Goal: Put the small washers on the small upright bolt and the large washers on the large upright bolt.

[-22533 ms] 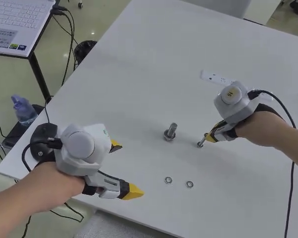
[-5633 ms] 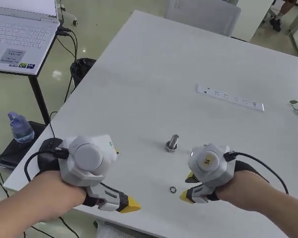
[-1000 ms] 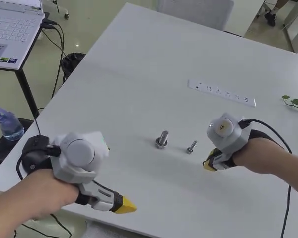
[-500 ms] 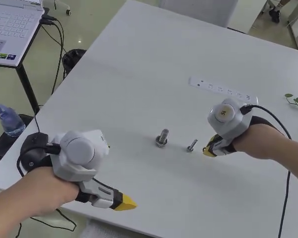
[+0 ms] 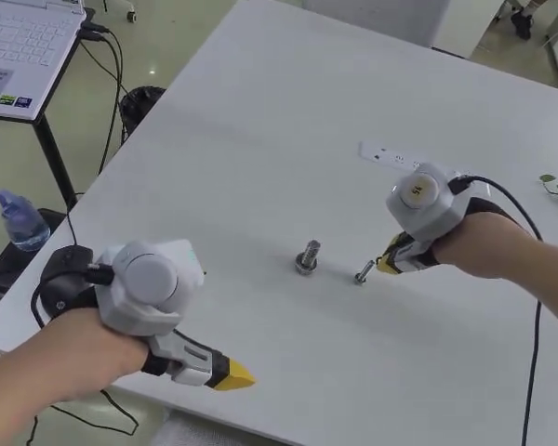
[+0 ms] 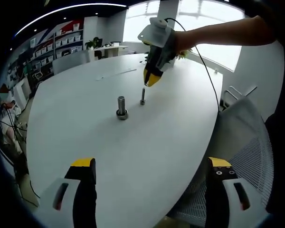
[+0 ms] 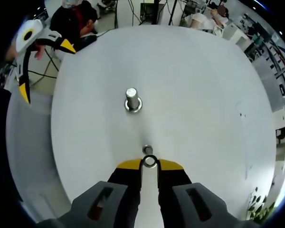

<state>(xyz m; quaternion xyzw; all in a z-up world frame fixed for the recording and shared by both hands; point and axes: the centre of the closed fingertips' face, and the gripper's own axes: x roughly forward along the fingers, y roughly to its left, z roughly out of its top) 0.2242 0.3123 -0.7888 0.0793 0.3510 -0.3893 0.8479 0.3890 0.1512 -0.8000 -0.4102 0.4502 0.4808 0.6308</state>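
One small washer [image 7: 150,162] sits pinched in the right gripper [image 7: 150,164] jaws, just beside the small bolt [image 5: 364,273] (large bolt [image 5: 307,258] at its 9 o'clock); left gripper [image 6: 151,164] jaws gape over the counter [image 5: 260,139] edge.

Overhead, the head camera is looking down from behind both tongs across the white table [image 5: 260,130], the left gripper [image 5: 225,373] nearest it at the table's near edge and the right gripper [image 5: 388,265] farther in. The left gripper camera is facing low across the tabletop between its wide-set jaws, well back from the large bolt [image 6: 121,107] and small bolt [image 6: 142,96]. The right gripper camera is peering steeply down, close over the small bolt, a small washer [image 7: 150,162] pinched at its tips. All three views are sharing both bolts.
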